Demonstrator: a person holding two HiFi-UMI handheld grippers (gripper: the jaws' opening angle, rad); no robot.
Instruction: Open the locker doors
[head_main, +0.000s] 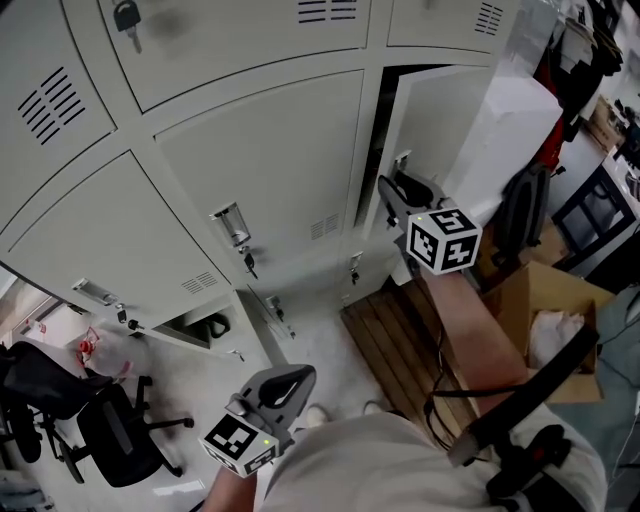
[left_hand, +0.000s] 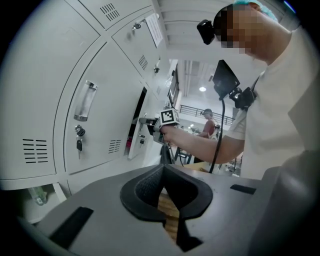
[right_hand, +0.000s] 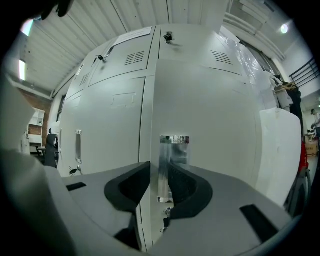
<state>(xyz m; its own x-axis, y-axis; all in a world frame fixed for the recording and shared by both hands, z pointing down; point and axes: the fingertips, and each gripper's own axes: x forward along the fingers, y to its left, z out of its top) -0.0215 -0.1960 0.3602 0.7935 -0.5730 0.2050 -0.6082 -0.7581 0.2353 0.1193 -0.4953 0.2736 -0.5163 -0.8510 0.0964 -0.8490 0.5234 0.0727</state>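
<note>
Handle (right_hand: 166, 165) of the locker door (right_hand: 210, 120) stands upright at frame centre between the spread fingers of the right gripper (right_hand: 160, 182) (frame-right finger just beside it, a narrow gap at the frame-left finger). The left gripper (left_hand: 162, 175) has its fingers pressed together, holding nothing.

An ajar locker door (head_main: 440, 110) juts outward; a cardboard box (head_main: 530, 290) crowds the right, an office chair (head_main: 110, 430) the left, the floor (head_main: 320, 350) between apparently open.
</note>
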